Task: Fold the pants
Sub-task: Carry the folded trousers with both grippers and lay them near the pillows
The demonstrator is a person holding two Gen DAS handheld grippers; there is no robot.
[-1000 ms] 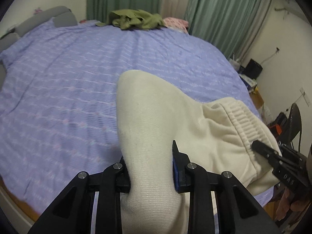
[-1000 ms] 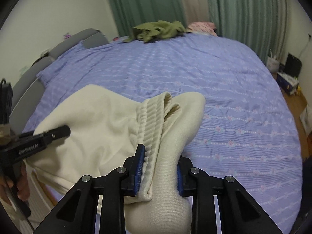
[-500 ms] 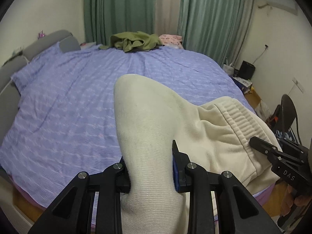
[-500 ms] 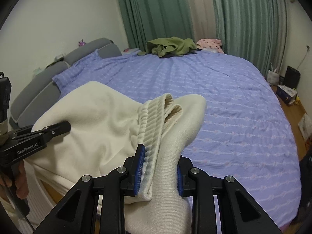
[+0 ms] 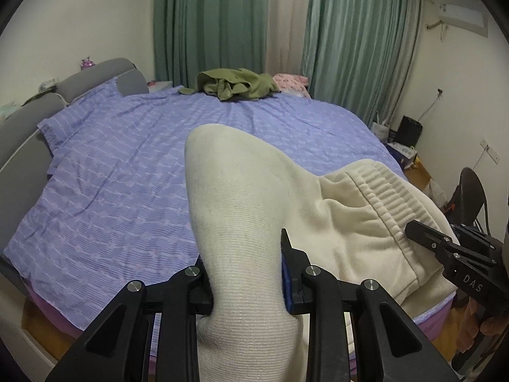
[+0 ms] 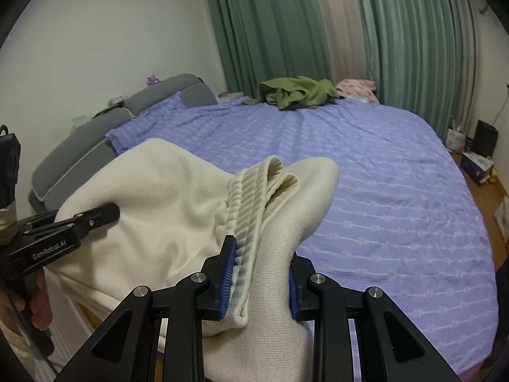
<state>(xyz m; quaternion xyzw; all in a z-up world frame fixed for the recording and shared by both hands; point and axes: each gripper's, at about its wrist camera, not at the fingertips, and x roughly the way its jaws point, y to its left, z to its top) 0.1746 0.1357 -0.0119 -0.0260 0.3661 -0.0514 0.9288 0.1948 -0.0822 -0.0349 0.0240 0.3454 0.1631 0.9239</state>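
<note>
left hand-held gripper point(image 5: 245, 283) clamped on cream pants point(image 5: 254, 197) | right hand-held gripper point(image 6: 259, 283) clamped on their waistband | above bed point(image 6: 381, 191)

Both wrist views bedward, overlapping

Dim, soft indoor light; fisheye-warped edges

- "DAS" in pale capitals stands on the black body of the right hand-held gripper point(image 5: 413, 234), seen at about 4 o'clock in the left wrist view.
- "GenRobot.AI" in white stands on the black side of the left hand-held gripper point(image 6: 106, 211), at about 9 o'clock in the right wrist view.
- Nothing else carries writing that can be read.
</note>
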